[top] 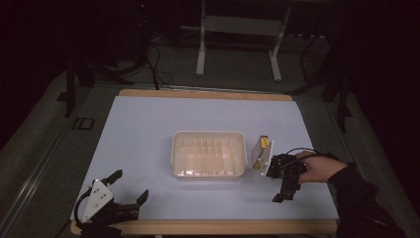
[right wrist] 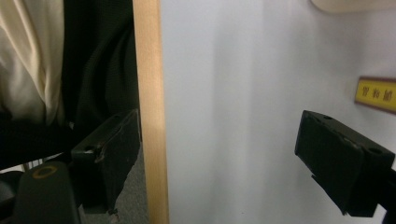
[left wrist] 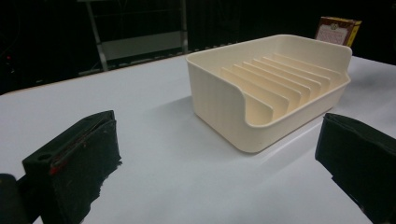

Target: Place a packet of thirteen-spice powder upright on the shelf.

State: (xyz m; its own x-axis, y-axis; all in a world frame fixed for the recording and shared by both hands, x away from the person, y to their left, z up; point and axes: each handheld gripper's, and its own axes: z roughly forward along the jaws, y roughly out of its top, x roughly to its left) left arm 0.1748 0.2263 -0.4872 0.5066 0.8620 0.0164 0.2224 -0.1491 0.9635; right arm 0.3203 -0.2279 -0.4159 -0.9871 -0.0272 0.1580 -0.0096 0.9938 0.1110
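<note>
Small box (top: 261, 151) stands beside the empty slotted tray (top: 208, 154), not loaded; right gripper (top: 286, 188) and left gripper (top: 131, 186) both spread, holding nothing.

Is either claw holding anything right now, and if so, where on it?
Nothing is held. The left claw and the right claw are both open and empty; the small box stands beside the tray, ungripped.

The tray (left wrist: 261, 93) looks like smooth cream plastic, a bit shiny, with thin ridges inside. The table top (top: 148, 129) is a smooth, pale sheet that shines a little, and its edge (right wrist: 149, 93) looks like light wood. The small box (top: 261, 151) looks like printed card, brown and yellow. The left gripper (left wrist: 219, 168) has black, dull jaws with rough, worn pads.
</note>
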